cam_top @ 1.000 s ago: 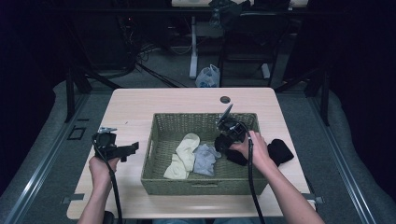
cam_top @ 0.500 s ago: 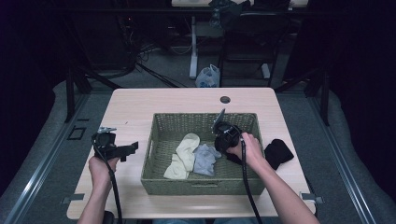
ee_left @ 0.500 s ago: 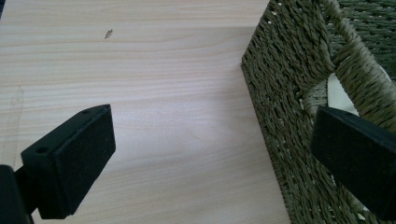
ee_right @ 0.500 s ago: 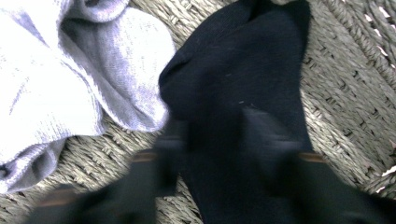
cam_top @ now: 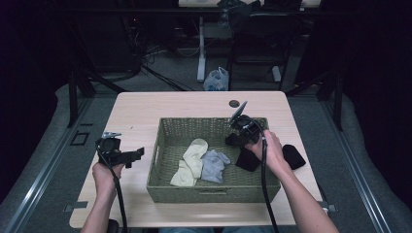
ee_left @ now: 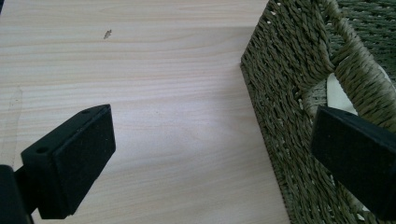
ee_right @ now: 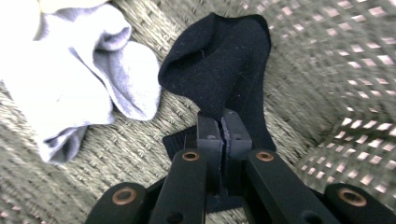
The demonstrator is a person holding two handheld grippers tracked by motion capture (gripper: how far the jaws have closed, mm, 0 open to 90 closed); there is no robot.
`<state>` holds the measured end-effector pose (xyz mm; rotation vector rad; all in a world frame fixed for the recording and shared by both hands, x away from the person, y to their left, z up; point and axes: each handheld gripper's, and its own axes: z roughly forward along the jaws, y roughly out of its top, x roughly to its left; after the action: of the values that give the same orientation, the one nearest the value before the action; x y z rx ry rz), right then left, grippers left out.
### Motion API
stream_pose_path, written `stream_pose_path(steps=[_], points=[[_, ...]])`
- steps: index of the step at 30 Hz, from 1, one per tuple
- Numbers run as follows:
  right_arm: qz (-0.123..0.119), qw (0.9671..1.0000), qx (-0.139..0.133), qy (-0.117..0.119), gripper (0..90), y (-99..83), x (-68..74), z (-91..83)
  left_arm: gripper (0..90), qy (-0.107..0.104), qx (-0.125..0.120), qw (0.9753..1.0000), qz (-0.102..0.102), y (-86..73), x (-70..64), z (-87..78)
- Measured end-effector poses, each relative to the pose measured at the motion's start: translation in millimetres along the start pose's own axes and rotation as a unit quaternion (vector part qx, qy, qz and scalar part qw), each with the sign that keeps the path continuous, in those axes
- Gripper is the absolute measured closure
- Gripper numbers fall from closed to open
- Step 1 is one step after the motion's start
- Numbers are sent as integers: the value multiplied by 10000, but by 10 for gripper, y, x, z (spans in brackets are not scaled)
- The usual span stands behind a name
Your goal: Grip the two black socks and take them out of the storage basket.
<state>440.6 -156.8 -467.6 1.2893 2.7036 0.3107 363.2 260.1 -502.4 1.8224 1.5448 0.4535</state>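
Dark workshop space surrounds a pale wooden table (cam_top: 141, 109), with a white plastic bag (cam_top: 216, 79) on the floor beyond its far edge and a small round grommet hole (cam_top: 234, 104) near the table's back. On the table stands a rectangular woven basket (cam_top: 167, 131) of olive-green wicker. Inside it lie a cream sock (cam_top: 192, 156) and, touching it on the right, a light grey sock (cam_top: 214, 164). The right gripper (ee_right: 221, 122) reaches down into the basket's right part, its jaws clenched on a black sock (ee_right: 224, 60) — in the right gripper view the sock's fabric is pinched between the two pads and lifts into a fold above them, just beside the grey sock, over the wicker floor. In the high view this black sock (cam_top: 248, 159) hangs by the person's right hand (cam_top: 269, 150) at the basket's right side. Another black sock (cam_top: 293, 156) lies on the table outside the basket, near its right wall. The left gripper (cam_top: 138, 153), held in the left hand (cam_top: 106, 174), hovers over bare table left of the basket with its jaws spread wide and nothing between them — in the left gripper view the basket's wicker side wall (ee_left: 285, 93) stands just beside the right-hand jaw.
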Motion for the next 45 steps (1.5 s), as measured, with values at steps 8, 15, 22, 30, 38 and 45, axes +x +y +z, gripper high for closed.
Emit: stream_pose_path(steps=[8,15,22,30,38,45], points=[[115,9988,-452,164,890,-73,-90,-378,6,-8,5,10000,12,3,-10,-2],[109,9967,-723,350,890,-82,-135,-681,6,-3,-6,10000,6,4,-9,-1],[78,9948,-938,381,890,-72,-169,-957,6,-23,-12,10000,1,1,-7,-3],[11,9933,-1071,439,890,-45,-180,-1207,6,-49,-14,10000,-14,0,-6,-3],[-12,9913,-1243,426,890,-27,-187,-1431,6,-48,-7,10000,-9,2,-11,0],[-46,9899,-1372,348,890,6,-186,-1611,6,-53,9,10000,-6,2,-12,4]])
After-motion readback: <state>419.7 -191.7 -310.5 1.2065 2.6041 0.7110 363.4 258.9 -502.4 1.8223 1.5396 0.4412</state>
